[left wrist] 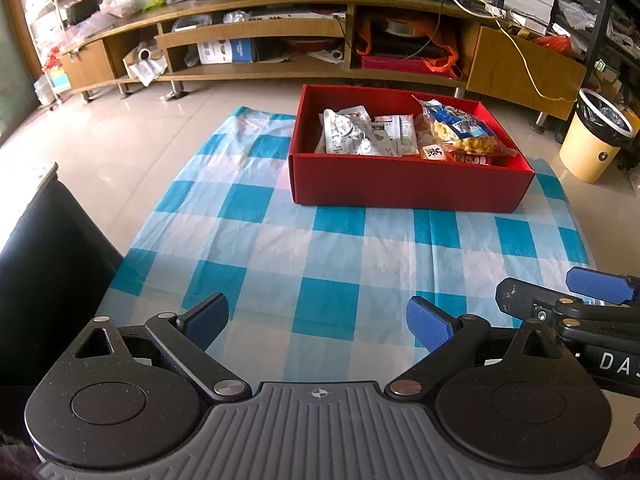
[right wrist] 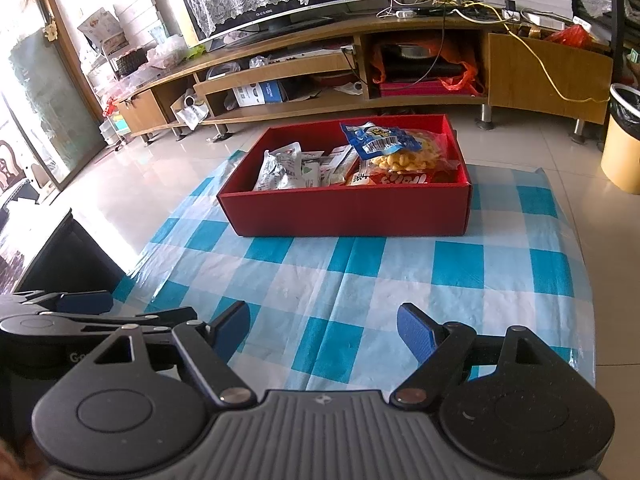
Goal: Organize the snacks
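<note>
- Left gripper (left wrist: 318, 322), near edge of the blue-and-white checked cloth (left wrist: 280, 240): jaws spread wide, nothing between the blue pads (left wrist: 430, 328), bare cloth below.
- Right gripper (right wrist: 323, 330), just beside the left one: jaws likewise wide and empty, tilted down toward the cloth, well short of the box.
- Red cardboard box (right wrist: 348, 212), far half of the cloth, open at the top: all visible snacks inside it, none loose on the cloth in either view.
- Blue-labelled bag of yellow puffed snacks (right wrist: 396, 150), right part of the box: propped highest, resting on an orange-red packet (right wrist: 400, 179); label too distorted to read.
- Silver-white pouches (right wrist: 286, 170), left part of the box: piled at mixed angles, a few flat white packets (right wrist: 336, 160) between them and the puffed bag; exact count probably not recoverable from this angle.
- Judged stage: task close to done, or a tidying pass inside the box still due; both tools idle and free.
- Good practice for a tidying pass: approach from above the rim, not across the front wall; pinch a pouch at a sealed edge, never across the puffed contents; lift clear before shifting sideways; steady the box wall with the other tool against sliding on the thin cloth.
- Background: wooden television stand (left wrist: 320, 20), yellow waste bin (left wrist: 592, 136), both well apart from the work area.
</note>
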Available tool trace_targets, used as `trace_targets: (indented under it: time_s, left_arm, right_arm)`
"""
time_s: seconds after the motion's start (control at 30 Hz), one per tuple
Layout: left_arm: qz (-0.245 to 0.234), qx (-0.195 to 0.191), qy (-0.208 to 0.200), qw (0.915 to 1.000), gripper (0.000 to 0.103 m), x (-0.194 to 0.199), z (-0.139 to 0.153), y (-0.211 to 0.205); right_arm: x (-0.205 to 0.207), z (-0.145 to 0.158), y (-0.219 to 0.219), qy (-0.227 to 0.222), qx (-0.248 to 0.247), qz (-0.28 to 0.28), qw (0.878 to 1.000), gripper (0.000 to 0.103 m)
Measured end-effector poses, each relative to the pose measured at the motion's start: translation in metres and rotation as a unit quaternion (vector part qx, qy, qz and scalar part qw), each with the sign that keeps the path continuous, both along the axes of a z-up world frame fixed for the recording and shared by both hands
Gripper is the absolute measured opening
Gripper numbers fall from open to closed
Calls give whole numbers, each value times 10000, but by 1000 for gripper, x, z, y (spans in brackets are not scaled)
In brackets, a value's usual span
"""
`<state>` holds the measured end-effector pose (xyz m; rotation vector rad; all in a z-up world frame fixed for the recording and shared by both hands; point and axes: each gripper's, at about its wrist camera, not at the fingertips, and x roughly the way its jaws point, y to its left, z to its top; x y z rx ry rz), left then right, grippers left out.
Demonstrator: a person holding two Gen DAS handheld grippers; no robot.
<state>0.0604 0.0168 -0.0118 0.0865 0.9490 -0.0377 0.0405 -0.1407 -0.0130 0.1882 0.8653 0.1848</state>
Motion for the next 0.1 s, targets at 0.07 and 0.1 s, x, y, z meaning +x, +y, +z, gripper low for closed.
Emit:
trace_targets:
  time_s: [0.07, 0.1]
  left_arm:
    - [11, -14, -37, 10000, 99, -1, 1, 1]
    - [8, -17, -51, 10000, 99, -1, 2, 1]
  right_arm:
    - [-1, 2, 0, -45, 6, -2, 10000, 78]
    - [-1, 3, 0, -65, 5, -11, 10000, 78]
